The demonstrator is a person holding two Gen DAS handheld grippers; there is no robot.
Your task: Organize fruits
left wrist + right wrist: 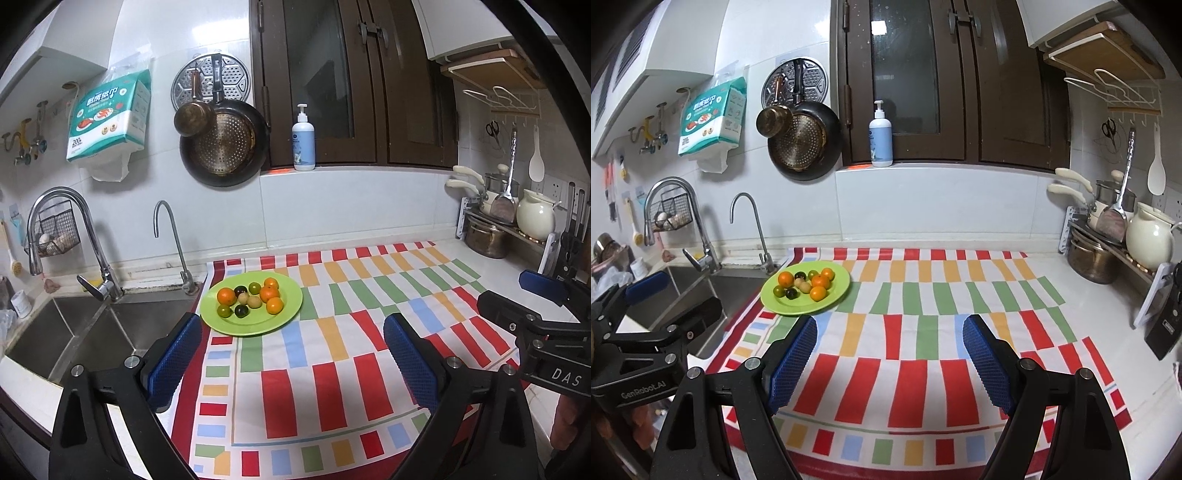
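Note:
A green plate (288,295) sits on the striped cloth near the sink and holds several small fruits: oranges (274,305), dark green ones (224,311) and pale tan ones (253,302). It also shows in the right wrist view (838,284) with its oranges (818,293). My left gripper (293,332) is open and empty, just in front of the plate. My right gripper (890,332) is open and empty, over the cloth to the right of the plate. The right gripper also shows at the right edge of the left wrist view (517,295), and the left gripper at the left edge of the right wrist view (670,299).
A colourful striped cloth (369,295) covers the white counter. A steel sink (96,328) with two taps (88,236) lies left of the plate. Pots and a cream jug (1148,236) stand on a rack at the right. A soap bottle (881,136) stands on the sill.

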